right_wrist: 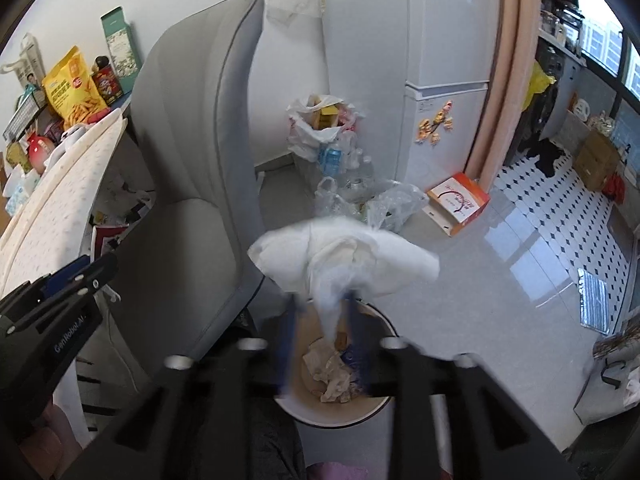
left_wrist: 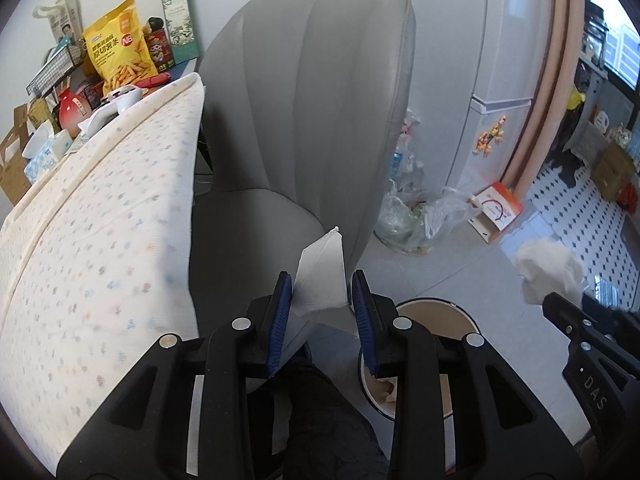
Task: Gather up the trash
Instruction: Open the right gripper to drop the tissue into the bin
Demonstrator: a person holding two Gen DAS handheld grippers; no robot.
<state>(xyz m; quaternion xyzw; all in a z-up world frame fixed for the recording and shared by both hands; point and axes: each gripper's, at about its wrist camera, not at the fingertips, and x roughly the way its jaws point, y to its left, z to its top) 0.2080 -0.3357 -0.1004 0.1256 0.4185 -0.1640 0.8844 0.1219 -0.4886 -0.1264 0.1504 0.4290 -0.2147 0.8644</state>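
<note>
My left gripper (left_wrist: 322, 286) is open, with a white tissue (left_wrist: 322, 276) standing loosely between its blue pads (left_wrist: 282, 312), over the seat edge of a grey chair (left_wrist: 312, 100). My right gripper (right_wrist: 320, 304) is blurred; its jaws stand a little apart with a crumpled white tissue (right_wrist: 344, 260) between them, above a round trash bin (right_wrist: 332, 412) holding crumpled paper. The bin rim also shows in the left wrist view (left_wrist: 424, 306), as do the right gripper's tissue (left_wrist: 548, 274) and body (left_wrist: 592, 344).
A table with a dotted cloth (left_wrist: 100, 220) stands on the left, with a yellow snack bag (left_wrist: 120, 44) and boxes at its back. Plastic bags of bottles (right_wrist: 340, 160), an orange box (right_wrist: 458, 202) and a white fridge (right_wrist: 444, 60) stand beyond the chair.
</note>
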